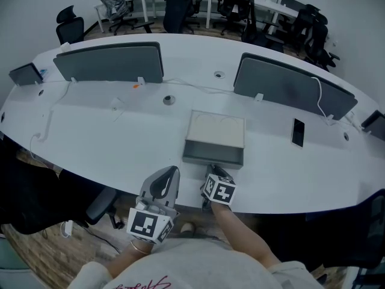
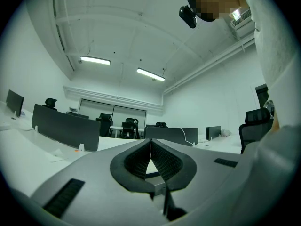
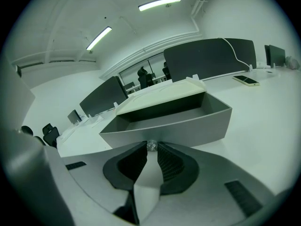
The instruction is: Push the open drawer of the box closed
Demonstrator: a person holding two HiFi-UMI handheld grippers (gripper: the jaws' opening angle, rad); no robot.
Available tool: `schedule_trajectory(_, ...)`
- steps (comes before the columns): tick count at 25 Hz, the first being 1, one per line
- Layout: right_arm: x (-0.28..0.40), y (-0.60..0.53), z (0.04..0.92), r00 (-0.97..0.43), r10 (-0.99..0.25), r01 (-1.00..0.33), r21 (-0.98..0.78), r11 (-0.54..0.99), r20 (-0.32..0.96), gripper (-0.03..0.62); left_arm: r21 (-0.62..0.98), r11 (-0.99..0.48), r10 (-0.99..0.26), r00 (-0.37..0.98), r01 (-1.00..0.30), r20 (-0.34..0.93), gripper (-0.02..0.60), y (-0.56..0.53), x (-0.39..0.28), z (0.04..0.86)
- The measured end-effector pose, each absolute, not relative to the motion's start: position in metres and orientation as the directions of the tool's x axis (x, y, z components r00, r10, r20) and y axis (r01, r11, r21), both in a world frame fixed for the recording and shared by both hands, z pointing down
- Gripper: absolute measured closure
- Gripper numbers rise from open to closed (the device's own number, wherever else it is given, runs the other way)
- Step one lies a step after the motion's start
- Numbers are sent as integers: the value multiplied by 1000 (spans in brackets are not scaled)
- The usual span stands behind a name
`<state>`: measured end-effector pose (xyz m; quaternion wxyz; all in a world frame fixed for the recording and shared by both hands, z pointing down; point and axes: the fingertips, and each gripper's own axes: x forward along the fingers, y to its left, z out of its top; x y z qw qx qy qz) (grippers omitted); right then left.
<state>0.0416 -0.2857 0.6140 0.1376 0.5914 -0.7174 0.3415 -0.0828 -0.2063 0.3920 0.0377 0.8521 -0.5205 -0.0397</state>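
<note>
Nearest the person, well short of the box, the left gripper hangs off the table's edge with its jaws closed tip to tip and nothing between them; its own view shows only the room beyond. It takes no part in the work at present.

Just in front of the box, the right gripper points down at the drawer. In the right gripper view its jaws stand slightly apart and pinch a small clear knob on the drawer's front wall, so it is gripping the knob rather than standing empty.

The drawer is pulled out of the box toward the person, and its grey walls stand clear of the cream top. By my judgement the task is barely begun: contact with the drawer front is made, but the whole push away from the person, until the front wall sits flush with the box, is left to do.

As for contents, the part of the drawer's inside that the right gripper view shows is bare, dark and holds nothing; its near floor is hidden behind the front wall.

The box sits on the white table. To the right of the box lies a phone; beyond the box stand grey dividers, and further off, office chairs.
</note>
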Motion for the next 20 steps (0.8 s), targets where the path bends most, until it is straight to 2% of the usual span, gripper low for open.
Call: schedule_trajectory(20,40,-314,615,-274,-756,-939,-334,78,595,516,105,-425,-905,425,-899,-29,572,-217,-91,393)
